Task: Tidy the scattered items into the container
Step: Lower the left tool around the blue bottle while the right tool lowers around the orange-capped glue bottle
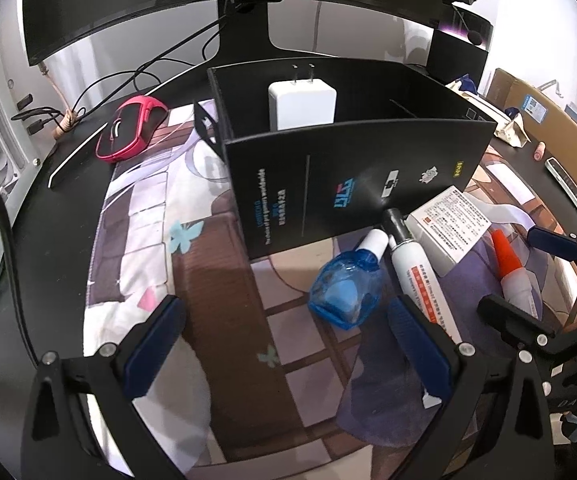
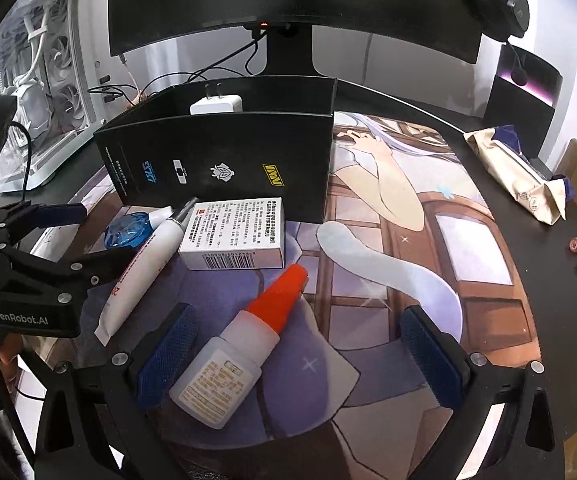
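**Glue bottle lined up between the right jaws, box waiting behind**

The right gripper point(image 2: 300, 356) hangs low over the printed desk mat point(image 2: 428, 208) with its jaws spread wide, and the glue bottle point(image 2: 232, 352) lies flat between them, closer to the left pad than the right. From that camera the bottle's long axis runs from about 7 o'clock to 1 o'clock, its orange cap aimed up toward the black box point(image 2: 224, 152). The jaws straddle the white body rather than the tapered cap, which I take to be a deliberate choice: the body looks like the firmer place to pinch.

The left gripper point(image 1: 284, 348) is also spread, holding nothing, hovering over bare mat. Just beyond its right pad, at about 1 o'clock, lies the blue bottle point(image 1: 344, 288), white cap pointing toward the box. Beside it the white tube point(image 1: 416, 276) runs roughly 5 to 11 o'clock, dark cap nearest the box wall, and the white carton point(image 1: 448, 228) lies flat close against the box front.

These four items cluster at the box's foot, all still outside it. A white charger point(image 1: 302, 106) already stands inside, prongs up, so I judge the tidying barely started.
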Motion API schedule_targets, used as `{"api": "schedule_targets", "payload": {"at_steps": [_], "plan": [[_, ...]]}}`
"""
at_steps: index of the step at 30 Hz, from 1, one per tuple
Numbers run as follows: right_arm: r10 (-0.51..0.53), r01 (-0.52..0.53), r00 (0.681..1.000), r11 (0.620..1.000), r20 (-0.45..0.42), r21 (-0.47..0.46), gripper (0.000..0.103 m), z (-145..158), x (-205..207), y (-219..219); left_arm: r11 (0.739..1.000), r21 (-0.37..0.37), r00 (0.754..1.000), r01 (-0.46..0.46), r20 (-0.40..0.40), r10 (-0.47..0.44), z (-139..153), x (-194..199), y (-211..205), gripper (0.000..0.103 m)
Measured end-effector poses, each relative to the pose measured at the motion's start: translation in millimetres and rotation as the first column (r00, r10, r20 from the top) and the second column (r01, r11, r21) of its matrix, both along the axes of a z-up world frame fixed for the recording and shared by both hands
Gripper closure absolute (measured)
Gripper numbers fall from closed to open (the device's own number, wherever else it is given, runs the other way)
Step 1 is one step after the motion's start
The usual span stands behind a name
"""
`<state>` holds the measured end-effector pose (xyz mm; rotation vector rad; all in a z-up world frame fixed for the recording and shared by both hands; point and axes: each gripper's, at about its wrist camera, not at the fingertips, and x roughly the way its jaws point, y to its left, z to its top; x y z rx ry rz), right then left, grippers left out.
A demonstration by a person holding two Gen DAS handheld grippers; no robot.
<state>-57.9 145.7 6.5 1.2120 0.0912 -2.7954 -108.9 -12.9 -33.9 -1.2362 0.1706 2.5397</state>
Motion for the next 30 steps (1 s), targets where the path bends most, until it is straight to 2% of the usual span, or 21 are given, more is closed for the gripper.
{"api": "schedule_targets", "payload": {"at_steps": [10,30], "plan": [[0.002,-0.002,1.0,1.0,-0.013,0.0,0.001,-1,1,0,0.999,-0.001,0.999,0.053,0.004,-0.053,1,1,13,0.001],[0.029,-0.029,0.999,1.0,-0.038,0.002,0.001,-2,7,2,0.996,-0.001,0.996,0.091,0.008,-0.091,2,-3,24,0.001]]}}
